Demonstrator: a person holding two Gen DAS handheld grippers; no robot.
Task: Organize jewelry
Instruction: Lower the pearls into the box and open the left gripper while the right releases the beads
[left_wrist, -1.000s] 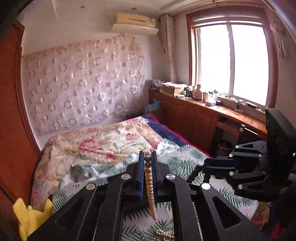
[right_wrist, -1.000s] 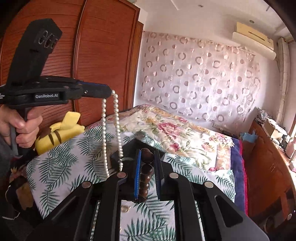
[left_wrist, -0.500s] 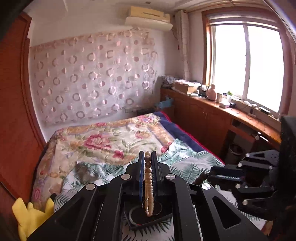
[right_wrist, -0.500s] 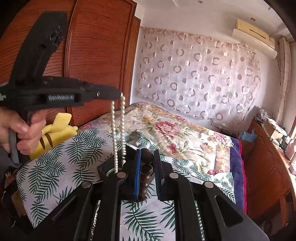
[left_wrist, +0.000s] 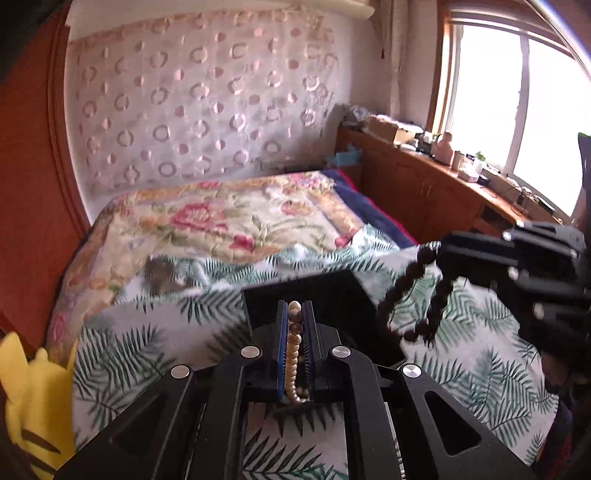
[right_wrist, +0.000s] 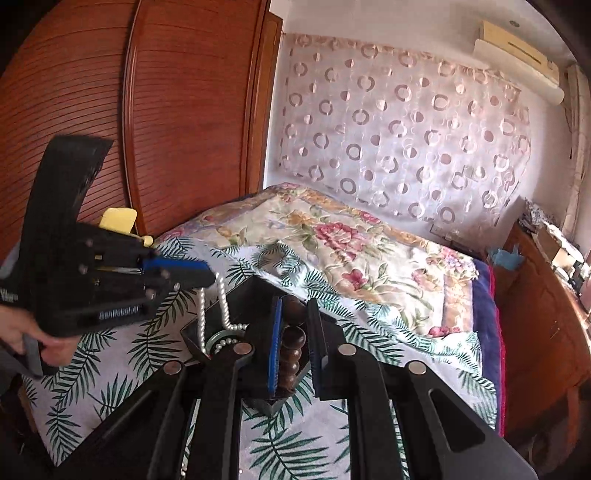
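Observation:
My left gripper (left_wrist: 294, 307) is shut on a white pearl necklace (left_wrist: 291, 354). In the right wrist view the necklace (right_wrist: 221, 295) hangs from the left gripper (right_wrist: 207, 275) with its lower end coiled inside an open black jewelry box (right_wrist: 236, 295) on the bed. My right gripper (right_wrist: 294, 301) is shut on a dark brown wooden bead bracelet (right_wrist: 293, 343) just above the box's right side. In the left wrist view the bracelet (left_wrist: 417, 295) dangles from the right gripper (left_wrist: 443, 254) beside the box (left_wrist: 306, 295).
The box sits on a palm-leaf sheet (right_wrist: 110, 343) over a floral quilt (right_wrist: 351, 240). A yellow plush toy (left_wrist: 29, 398) lies at the bed's left edge by a wooden wardrobe (right_wrist: 147, 110). A wooden cabinet (left_wrist: 436, 192) runs under the window.
Both grippers have come down toward the black box. The pearl necklace's lower end now rests in the box, and the bracelet has come in over its right side.

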